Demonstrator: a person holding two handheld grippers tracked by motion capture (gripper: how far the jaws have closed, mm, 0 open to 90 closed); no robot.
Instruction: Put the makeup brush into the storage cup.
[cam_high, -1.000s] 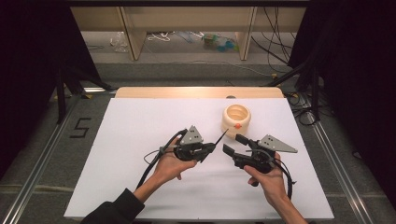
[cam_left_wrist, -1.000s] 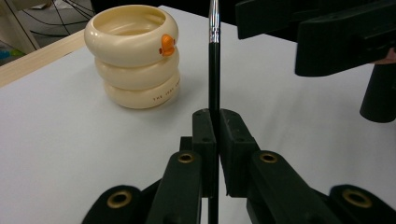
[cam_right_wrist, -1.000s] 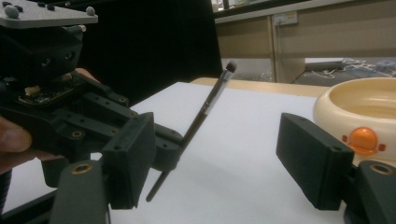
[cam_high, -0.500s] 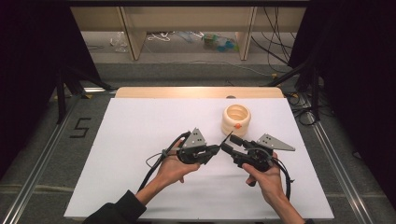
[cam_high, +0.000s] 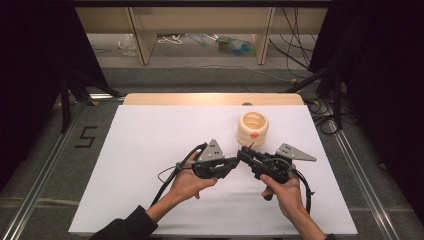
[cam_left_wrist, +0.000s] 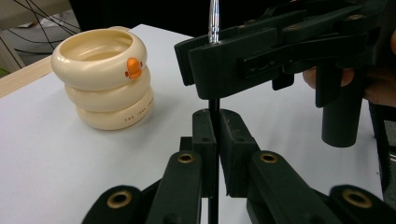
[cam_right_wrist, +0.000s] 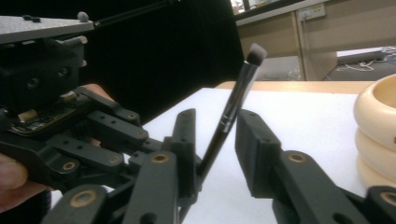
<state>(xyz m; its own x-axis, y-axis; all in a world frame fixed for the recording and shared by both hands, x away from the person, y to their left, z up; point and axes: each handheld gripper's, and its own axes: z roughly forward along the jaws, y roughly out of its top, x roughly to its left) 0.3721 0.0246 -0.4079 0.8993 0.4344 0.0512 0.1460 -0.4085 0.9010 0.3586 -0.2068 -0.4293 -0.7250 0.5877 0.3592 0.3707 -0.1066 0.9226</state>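
Observation:
A slim makeup brush with a black handle, silver ferrule and grey tip stands upright between the two grippers at mid-table. My left gripper is shut on its lower handle, which shows clamped between the jaws of the left gripper in its own view. My right gripper faces it tip to tip. The right gripper has the brush between its jaws. These have just been closing, and a narrow gap still shows beside the handle. A cream ringed holder with an orange beak stands just beyond.
The white table top has free room to the left and in front of the hands. The cream holder stands close to the right gripper's far side. Cables trail from both grippers towards the person. Beyond the table's wooden far edge are shelves and floor clutter.
The left gripper has moved right with the brush until its tips meet the right gripper's. The right gripper's jaws have narrowed around the brush handle.

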